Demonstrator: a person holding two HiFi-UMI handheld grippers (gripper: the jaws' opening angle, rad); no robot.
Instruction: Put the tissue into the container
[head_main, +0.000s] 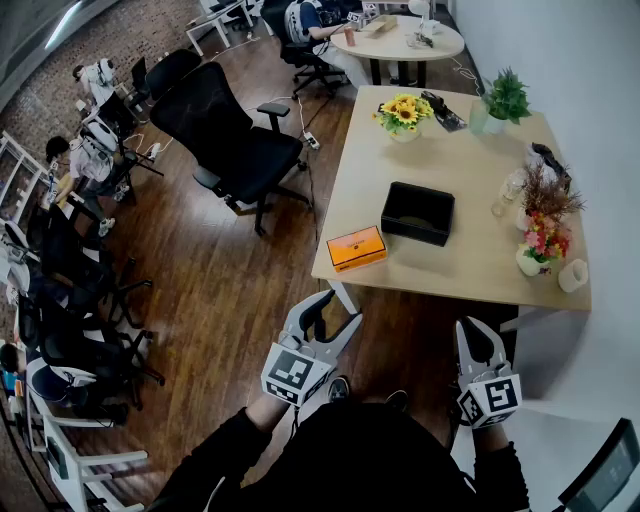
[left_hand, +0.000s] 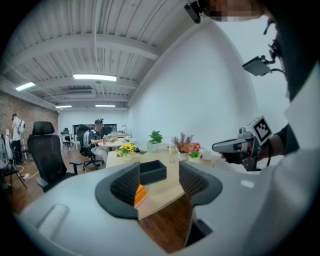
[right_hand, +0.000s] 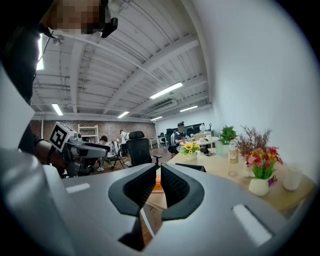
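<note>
An orange tissue box (head_main: 356, 247) lies near the front left corner of the light wooden table (head_main: 480, 265). A black open container (head_main: 418, 212) stands just behind it to the right. Both grippers hang in front of the table, over the floor and apart from these things. My left gripper (head_main: 337, 312) is open and empty; in the left gripper view, the tissue box (left_hand: 140, 194) and the container (left_hand: 152, 171) show between its jaws. My right gripper (head_main: 474, 335) is shut with nothing in it, and its own view looks along the jaws (right_hand: 158, 182) toward the container (right_hand: 190, 167).
On the table stand a sunflower pot (head_main: 404, 115), a green plant (head_main: 505, 97), a clear bottle (head_main: 505, 195), a vase of mixed flowers (head_main: 540, 240) and a white cup (head_main: 573, 275). A black office chair (head_main: 235, 140) stands left of the table. People sit at desks further back.
</note>
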